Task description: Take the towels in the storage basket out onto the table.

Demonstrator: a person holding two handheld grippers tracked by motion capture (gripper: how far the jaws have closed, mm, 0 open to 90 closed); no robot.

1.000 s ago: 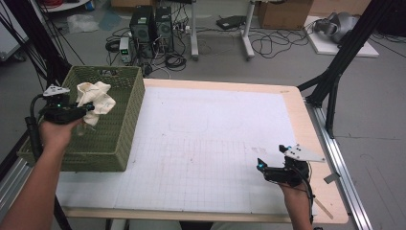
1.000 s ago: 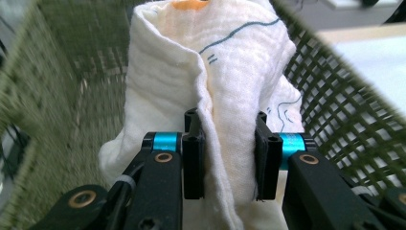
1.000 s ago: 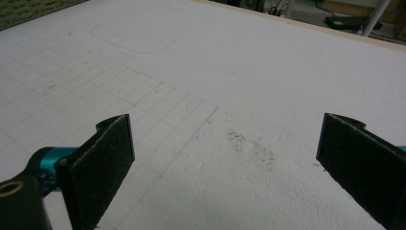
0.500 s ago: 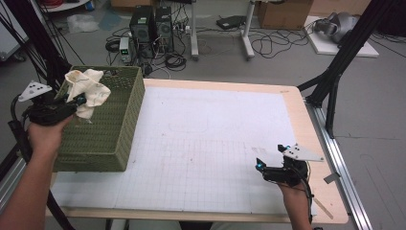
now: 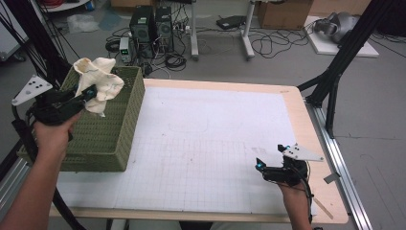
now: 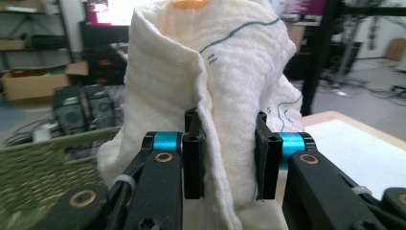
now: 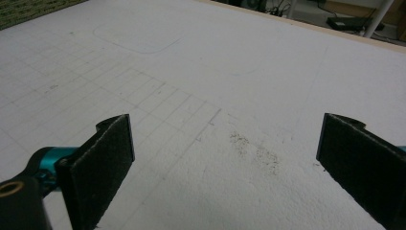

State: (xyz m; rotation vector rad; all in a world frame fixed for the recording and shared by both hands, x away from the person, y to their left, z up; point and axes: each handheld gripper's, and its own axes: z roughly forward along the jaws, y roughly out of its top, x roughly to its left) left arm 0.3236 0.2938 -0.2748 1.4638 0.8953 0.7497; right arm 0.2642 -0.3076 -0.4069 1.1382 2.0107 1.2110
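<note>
Workshop floor behind the table [image 5: 306, 120] carries two black computer towers [image 5: 152, 24], loose cables and a cardboard box; no brand mark or label on any of them can be read. A white gridded mat [image 5: 206, 143] covers the tabletop, with a faint rounded-rectangle outline drawn on it; no writing legible.

Left gripper [image 5: 86, 96]: held in the person's left hand at the left edge of the table, above the near left part of the green woven basket [image 5: 110, 139]. Its jaws are clamped on a cream cloth [image 5: 98, 81]. In the left gripper view the cloth [image 6: 210, 86] is bunched between the two black pads and rises well above them. Thin blue stitched lines and an orange patch at the top show on the fabric; they form no readable text. The cloth hangs clear of the basket, whose rim [image 6: 52, 143] lies below and to the left of the jaws.

Right gripper [image 5: 261, 165]: held low over the mat near the front right corner, well apart from basket and cloth. In the right gripper view its jaws stand wide apart with nothing between them; a small dirty smudge [image 7: 253, 148] lies on the mat just ahead.
</note>
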